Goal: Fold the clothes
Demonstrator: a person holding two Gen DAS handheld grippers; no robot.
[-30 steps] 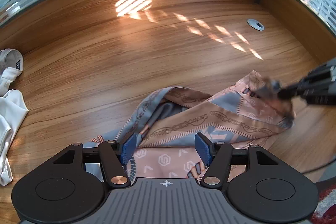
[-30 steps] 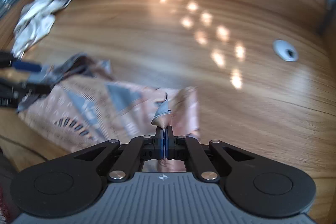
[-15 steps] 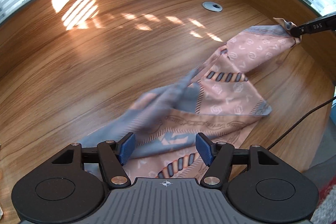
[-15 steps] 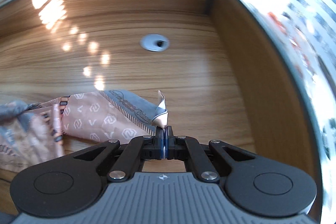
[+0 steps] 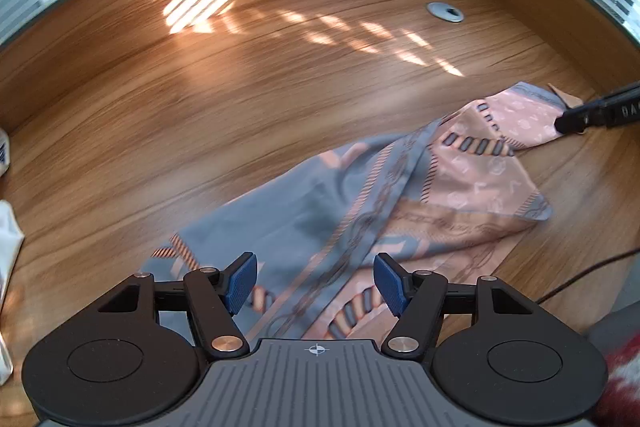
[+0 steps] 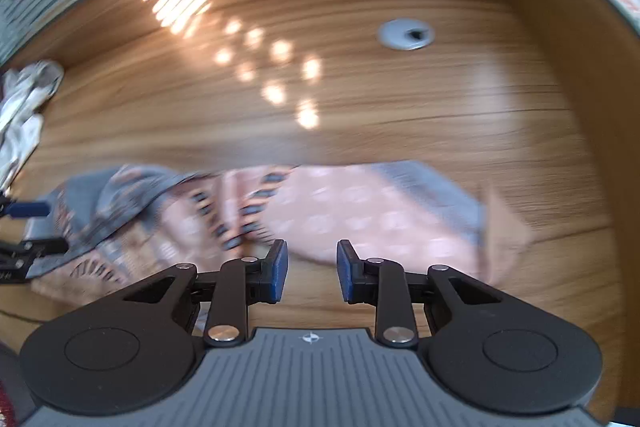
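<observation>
A pink and grey patterned scarf [image 5: 400,195] lies stretched out on the wooden table, partly bunched in its middle. My left gripper [image 5: 316,281] is open just above the scarf's near end, holding nothing. My right gripper [image 6: 311,269] is open and empty, just in front of the scarf's pink part [image 6: 360,211]. In the left wrist view the right gripper's black fingers [image 5: 600,111] sit at the scarf's far right corner. In the right wrist view the left gripper's blue pads [image 6: 28,209] show at the far left by the grey end. The right wrist view is blurred.
White clothes [image 6: 24,107] lie at the table's left side; they also show in the left wrist view [image 5: 8,239]. A grey cable grommet [image 5: 445,12] sits in the tabletop near the back right. A black cable [image 5: 580,275] runs along the right front edge. Blinds line the back.
My right gripper has opened and let go of the scarf corner, which now lies on the table. The scarf has spread out flatter. My left gripper stays open.
</observation>
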